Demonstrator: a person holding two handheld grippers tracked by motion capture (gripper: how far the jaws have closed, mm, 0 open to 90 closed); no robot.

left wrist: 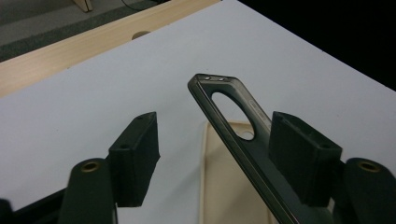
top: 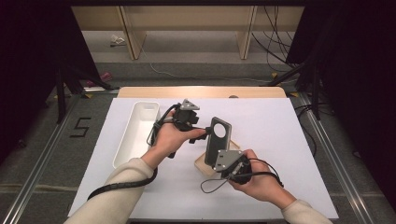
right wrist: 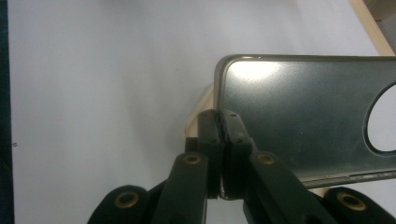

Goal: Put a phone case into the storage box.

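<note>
right gripper: jaws clamped on phone case edge, lifted over tan tray | left gripper: jaws wide apart, at case's 9 o'clock | white bin: table's 9 o'clock

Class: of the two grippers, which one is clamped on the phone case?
The right gripper: its jaws are shut on the phone case edge. The left gripper is open.

Two black handheld grippers, left gripper and right gripper, each topped with a grey three-cornered plate showing small screws. Black blocky fingers on black link arms with brass-coloured pivot bushings. Ribbed black cable trails from the left one, thin black looped cable from the right. Cream knit sleeves on both forearms.
</note>
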